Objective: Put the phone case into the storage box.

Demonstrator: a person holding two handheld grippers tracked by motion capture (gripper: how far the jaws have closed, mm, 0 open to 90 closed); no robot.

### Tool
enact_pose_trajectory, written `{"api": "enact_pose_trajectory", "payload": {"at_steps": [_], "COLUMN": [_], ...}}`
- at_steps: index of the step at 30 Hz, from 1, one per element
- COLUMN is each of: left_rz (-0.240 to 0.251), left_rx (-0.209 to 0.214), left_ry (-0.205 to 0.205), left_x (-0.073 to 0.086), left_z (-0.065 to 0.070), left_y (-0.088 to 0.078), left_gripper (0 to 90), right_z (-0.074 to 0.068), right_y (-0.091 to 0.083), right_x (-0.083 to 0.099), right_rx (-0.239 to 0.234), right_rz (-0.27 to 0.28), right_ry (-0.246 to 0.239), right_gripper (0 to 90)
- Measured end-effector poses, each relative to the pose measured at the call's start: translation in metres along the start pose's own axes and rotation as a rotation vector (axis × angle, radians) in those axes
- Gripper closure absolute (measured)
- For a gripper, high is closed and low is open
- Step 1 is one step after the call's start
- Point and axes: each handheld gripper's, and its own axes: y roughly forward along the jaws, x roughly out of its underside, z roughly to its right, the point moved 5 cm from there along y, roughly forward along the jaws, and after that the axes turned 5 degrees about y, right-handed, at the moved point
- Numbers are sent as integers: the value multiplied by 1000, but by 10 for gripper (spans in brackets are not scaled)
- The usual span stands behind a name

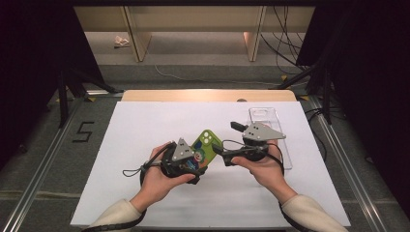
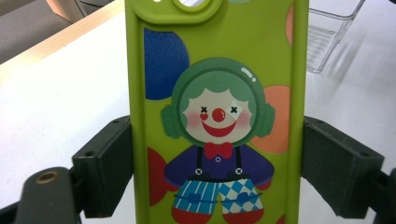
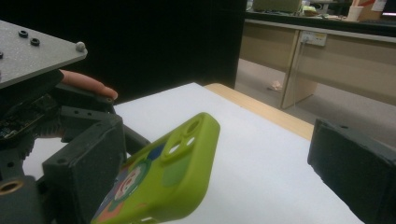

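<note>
A green phone case [image 1: 209, 142] printed with a clown is held tilted above the white table sheet [image 1: 140, 145]. My left gripper [image 1: 197, 163] is shut on its lower end. In the left gripper view both black pads [image 2: 109, 163] press on the long edges of the case [image 2: 219, 42]. My right gripper [image 1: 226, 140] faces it from the right with its jaws wide apart. In the right gripper view the camera end of the case [image 3: 177, 172] lies between those jaws [image 3: 219, 172], close to the left one and well clear of the right one.
A clear plastic phone case [image 1: 270, 121] lies flat on the sheet at the right, behind my right hand, and its corner [image 2: 331, 37] appears in the left gripper view. The wooden table edge [image 1: 208, 95] runs along the back. Desks and cables stand beyond.
</note>
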Motion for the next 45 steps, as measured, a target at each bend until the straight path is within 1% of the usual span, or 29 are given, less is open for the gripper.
{"api": "enact_pose_trajectory", "payload": {"at_steps": [12,18,29,37,45], "left_rz": [8,7,10,14,20], "left_rx": [5,12,15,18,15], "left_ry": [3,12,17,23,26], "left_x": [-3,-3,-5,-6,-7], "left_z": [3,6,9,12,14], "left_y": [0,1,1,2,2], "left_gripper": [160,160,160,160,160], "right_z": [0,0,-1,-2,-3], "right_y": [6,10,17,22,27], "right_x": [-2,-2,-2,-2,0], "right_rx": [5,5,17,13,16], "right_rz": [-3,-7,-16,-20,-36], "right_ry": [2,3,5,7,10], "right_gripper": [58,60,74,75,80]}}
